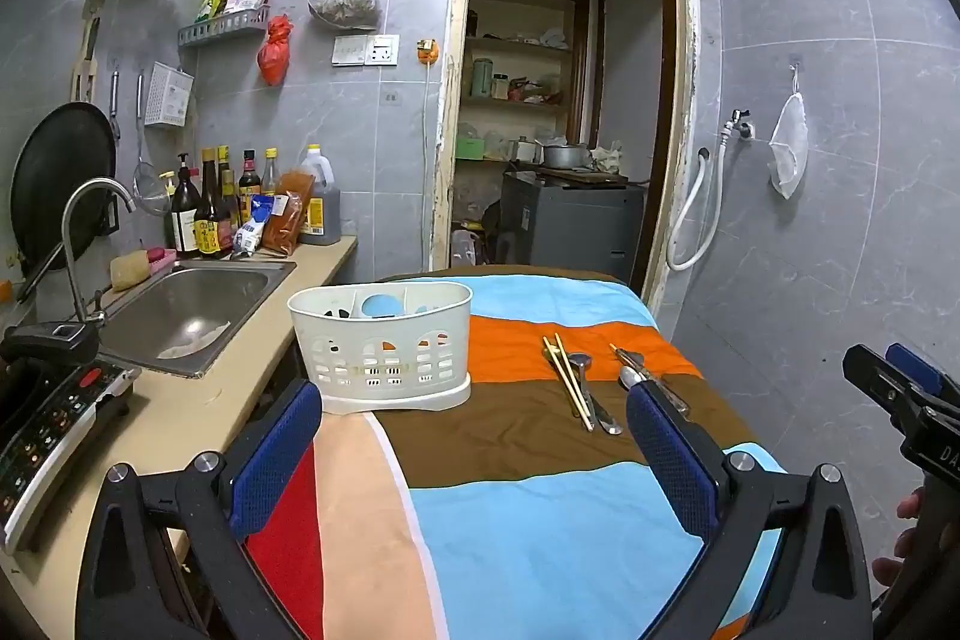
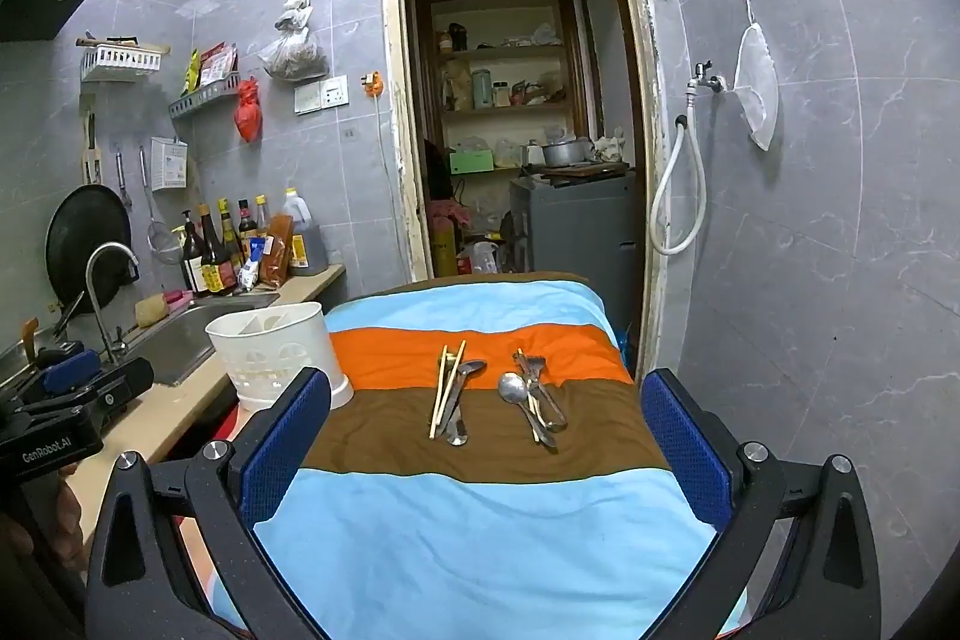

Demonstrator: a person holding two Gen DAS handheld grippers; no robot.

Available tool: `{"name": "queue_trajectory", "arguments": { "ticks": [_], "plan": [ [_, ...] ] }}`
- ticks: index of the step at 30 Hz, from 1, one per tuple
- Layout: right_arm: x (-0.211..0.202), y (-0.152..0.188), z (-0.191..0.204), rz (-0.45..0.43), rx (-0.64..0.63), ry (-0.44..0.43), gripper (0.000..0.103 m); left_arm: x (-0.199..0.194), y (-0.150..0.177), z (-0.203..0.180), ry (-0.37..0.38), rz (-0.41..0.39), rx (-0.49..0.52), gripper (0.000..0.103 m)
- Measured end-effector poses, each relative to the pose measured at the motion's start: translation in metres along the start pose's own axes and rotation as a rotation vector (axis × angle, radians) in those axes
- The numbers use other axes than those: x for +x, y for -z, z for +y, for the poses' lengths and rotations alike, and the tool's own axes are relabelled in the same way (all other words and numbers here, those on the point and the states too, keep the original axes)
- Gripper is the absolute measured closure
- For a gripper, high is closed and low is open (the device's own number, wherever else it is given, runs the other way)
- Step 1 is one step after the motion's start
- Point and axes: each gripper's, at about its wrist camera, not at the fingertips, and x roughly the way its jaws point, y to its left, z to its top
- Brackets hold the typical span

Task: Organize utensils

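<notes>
Striped cloth (image 2: pixel 480 520) covers the bench. White utensil caddy (image 1: pixel 384 346) stands at its left edge by the sink (image 1: pixel 192 298). Chopsticks (image 2: pixel 447 388) and spoons (image 2: pixel 528 400) lie on the brown stripe. Left claw (image 1: pixel 474 436) wide, empty; right claw (image 2: pixel 486 436) wide, empty.

One white caddy (image 2: pixel 273 352) stood at center left. Two utensil piles lay on the cloth (image 2: pixel 480 520) at mid-frame: the left pile (image 2: pixel 453 397) held one pair of chopsticks (image 2: pixel 447 388) and what looked like two spoons; the right pile (image 2: pixel 534 397) was too tangled to count, with one spoon bowl (image 2: pixel 512 388) showing.
</notes>
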Motion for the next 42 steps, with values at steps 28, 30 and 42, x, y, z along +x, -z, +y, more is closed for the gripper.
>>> {"name": "queue_trajectory", "arguments": {
  "ticks": [28,30,42],
  "plan": [
    [-0.002,0.001,0.003,0.001,0.002,0.002,0.001,0.011,0.016,0.026,-0.003,0.0,-0.003,0.001],
    [-0.001,0.001,0.003,0.001,0.002,0.002,0.001,0.009,0.008,0.014,-0.002,0.004,0.0,0.001],
    [-0.001,0.001,0.001,0.002,0.001,0.002,0.001,0.008,0.006,0.012,-0.002,0.004,-0.001,0.001]
  ]
}}
